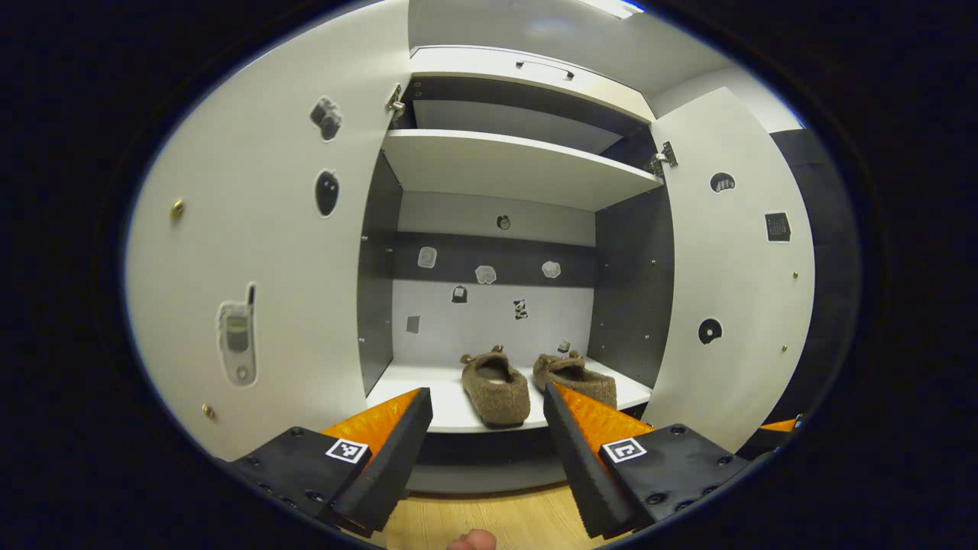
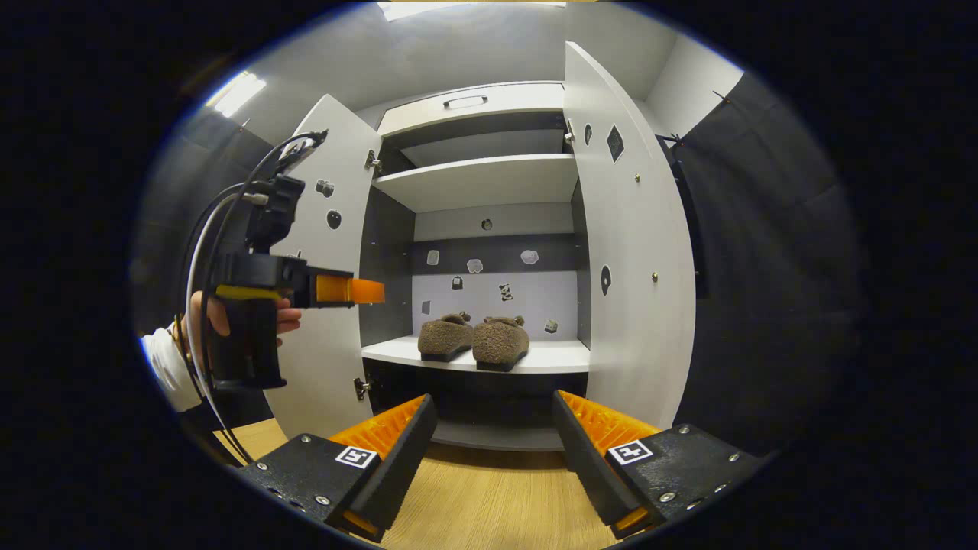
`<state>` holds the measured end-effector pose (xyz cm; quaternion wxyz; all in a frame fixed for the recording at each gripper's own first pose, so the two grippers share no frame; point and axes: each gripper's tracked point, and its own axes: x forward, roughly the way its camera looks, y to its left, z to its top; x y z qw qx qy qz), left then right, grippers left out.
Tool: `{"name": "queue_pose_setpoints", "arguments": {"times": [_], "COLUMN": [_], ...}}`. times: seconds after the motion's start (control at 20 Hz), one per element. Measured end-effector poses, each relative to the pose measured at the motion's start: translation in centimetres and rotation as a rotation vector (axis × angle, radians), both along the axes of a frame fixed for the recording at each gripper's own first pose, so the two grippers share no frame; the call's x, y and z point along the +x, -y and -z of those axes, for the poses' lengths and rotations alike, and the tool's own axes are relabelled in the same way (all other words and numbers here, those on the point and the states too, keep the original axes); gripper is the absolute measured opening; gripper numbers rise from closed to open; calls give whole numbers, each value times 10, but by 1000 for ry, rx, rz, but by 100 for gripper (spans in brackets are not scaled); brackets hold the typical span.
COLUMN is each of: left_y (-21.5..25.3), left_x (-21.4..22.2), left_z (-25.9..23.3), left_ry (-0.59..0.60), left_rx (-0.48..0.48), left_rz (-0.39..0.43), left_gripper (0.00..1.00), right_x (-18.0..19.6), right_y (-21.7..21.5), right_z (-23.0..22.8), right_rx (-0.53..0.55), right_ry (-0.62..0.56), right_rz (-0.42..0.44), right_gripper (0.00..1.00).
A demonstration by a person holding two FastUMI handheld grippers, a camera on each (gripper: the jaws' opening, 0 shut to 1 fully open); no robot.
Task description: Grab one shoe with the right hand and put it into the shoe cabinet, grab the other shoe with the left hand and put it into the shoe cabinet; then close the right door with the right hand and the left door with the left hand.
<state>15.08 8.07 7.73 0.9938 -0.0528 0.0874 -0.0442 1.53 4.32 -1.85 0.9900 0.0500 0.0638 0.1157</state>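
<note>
Two shoes [image 2: 445, 337] [image 2: 500, 341] are set side by side, touching, on the lower shelf [image 2: 558, 357], towards its left.

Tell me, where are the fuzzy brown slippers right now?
Both slippers sit side by side on the cabinet's lower shelf, between the two open doors, seen in both gripper views.

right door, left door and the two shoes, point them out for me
right door [image 2: 634, 252], right gripper view, middle of its inner face
left door [image 1: 267, 260], left gripper view, inner face
two shoes [image 2: 500, 341], right gripper view, the nearer shoe's fuzzy upper
</note>
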Motion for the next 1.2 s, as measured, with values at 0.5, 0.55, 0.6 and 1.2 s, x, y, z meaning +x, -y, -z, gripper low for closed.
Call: {"name": "queue_pose_setpoints", "arguments": {"times": [0.5,0.55,0.6,1.2], "left_y": [-15,-14,-14,-18], "left_x": [-108,-114,-120,-137], "left_z": [78,81,83,87], "left_ry": [6,7,12,24], "left_rx": [45,51,58,82], "left_rz": [-155,-157,-161,-149], "left_gripper": [96,96,96,99], "right_x": [-20,-22,-23,29], "right_y": [14,26,42,258], "right_z": [-18,-26,-34,-139], "right_rx": [30,23,8,-105], "right_ry": [-17,-18,-19,43], "right_rz": [0,6,27,349], "right_gripper": [94,94,94,94]}}
